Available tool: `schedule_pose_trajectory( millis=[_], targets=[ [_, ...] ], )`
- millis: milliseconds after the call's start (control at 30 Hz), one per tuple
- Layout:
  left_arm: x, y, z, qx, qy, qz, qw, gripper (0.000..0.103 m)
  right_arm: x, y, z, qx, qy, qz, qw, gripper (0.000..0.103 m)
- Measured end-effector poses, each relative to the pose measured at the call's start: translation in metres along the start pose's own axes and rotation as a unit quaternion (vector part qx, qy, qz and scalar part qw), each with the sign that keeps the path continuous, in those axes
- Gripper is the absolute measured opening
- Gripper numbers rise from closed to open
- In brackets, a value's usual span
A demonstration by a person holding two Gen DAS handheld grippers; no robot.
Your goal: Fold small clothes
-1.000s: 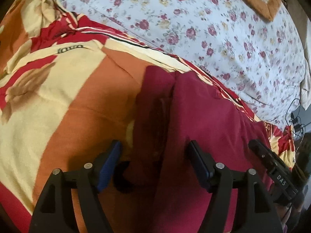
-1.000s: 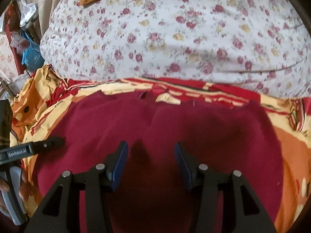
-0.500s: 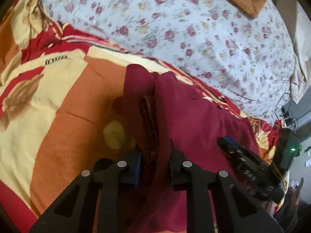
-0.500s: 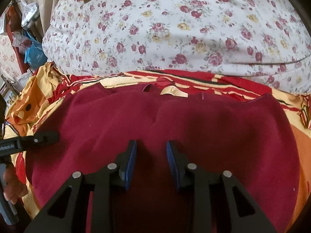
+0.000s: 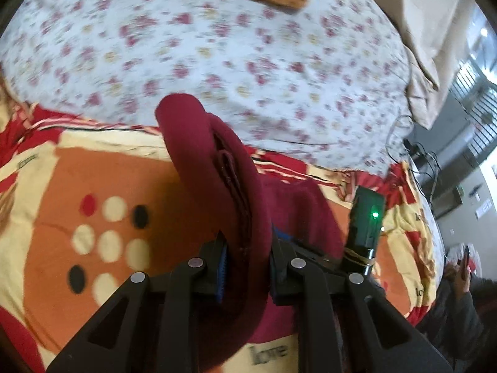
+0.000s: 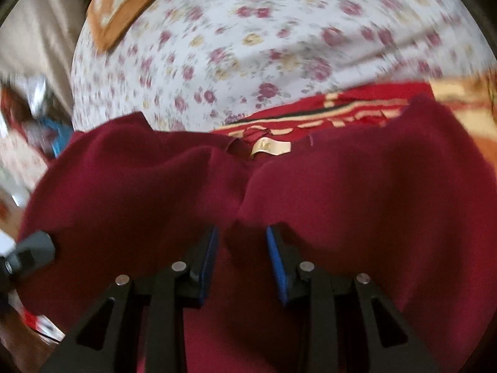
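A dark red garment (image 5: 214, 168) lies on a bed. My left gripper (image 5: 247, 248) is shut on its left edge and holds it lifted in an arched fold above the blanket. In the right wrist view the garment (image 6: 357, 192) fills the lower frame, with a cream label (image 6: 271, 148) at its far edge. My right gripper (image 6: 242, 242) is shut on a pinch of the cloth near its middle, with a narrow gap between the blue pads. The right gripper's body (image 5: 365, 217) shows in the left wrist view, with a green light on.
An orange, yellow and red patterned blanket (image 5: 93, 223) covers the bed. A white floral duvet (image 5: 217, 46) is piled behind it. Cables (image 5: 419, 152) and a person (image 5: 459, 295) are at the right edge. Clutter (image 6: 28, 118) sits at the left beside the bed.
Both grippers closed on the garment over the last second. The left one has since lifted its edge up off the blanket. The cloth has bunched toward the right gripper.
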State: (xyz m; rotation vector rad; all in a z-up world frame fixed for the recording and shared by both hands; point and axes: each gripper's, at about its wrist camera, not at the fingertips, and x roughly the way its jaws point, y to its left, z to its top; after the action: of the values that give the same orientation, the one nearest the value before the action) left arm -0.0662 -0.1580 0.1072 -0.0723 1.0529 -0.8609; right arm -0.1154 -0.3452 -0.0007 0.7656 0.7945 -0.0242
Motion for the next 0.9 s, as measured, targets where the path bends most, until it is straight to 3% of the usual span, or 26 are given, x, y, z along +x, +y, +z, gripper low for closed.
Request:
schedule_pose_trajectory(
  millis=[133,167,233,367,500,667,833,900],
  targets=[
    [0.029,-0.035,-0.003,0.045,0.032,-0.008,0.9985,0.01,-0.016,-0.031,0.0,0.101,-0.032,0.085,0.991,0.037],
    [0.033,-0.04,-0.005,0.053,0.036,-0.006,0.998,0.011,-0.018,-0.037,0.0,0.123,-0.035,0.097,0.987,0.034],
    [0.042,-0.047,-0.009,0.073,0.058,-0.001,0.9957,0.012,-0.023,-0.053,-0.002,0.174,-0.048,0.141,0.973,0.034],
    [0.029,-0.04,-0.013,0.069,0.047,-0.01,0.9965,0.017,-0.028,-0.079,-0.009,0.255,-0.074,0.232,0.936,0.041],
    [0.023,-0.034,-0.017,0.071,0.072,-0.057,0.9933,0.023,-0.025,-0.069,-0.003,0.239,-0.063,0.231,0.941,0.053],
    [0.04,-0.028,-0.028,0.05,0.1,-0.076,0.9909,0.023,-0.024,-0.057,0.006,0.221,-0.046,0.214,0.95,0.062],
    [0.031,-0.028,-0.037,0.047,0.098,-0.119,0.9869,0.027,-0.033,-0.067,0.003,0.237,-0.052,0.228,0.943,0.065],
    [0.026,-0.027,-0.041,0.051,0.104,-0.137,0.9838,0.028,-0.042,-0.071,-0.002,0.242,-0.073,0.248,0.935,0.075]
  ],
)
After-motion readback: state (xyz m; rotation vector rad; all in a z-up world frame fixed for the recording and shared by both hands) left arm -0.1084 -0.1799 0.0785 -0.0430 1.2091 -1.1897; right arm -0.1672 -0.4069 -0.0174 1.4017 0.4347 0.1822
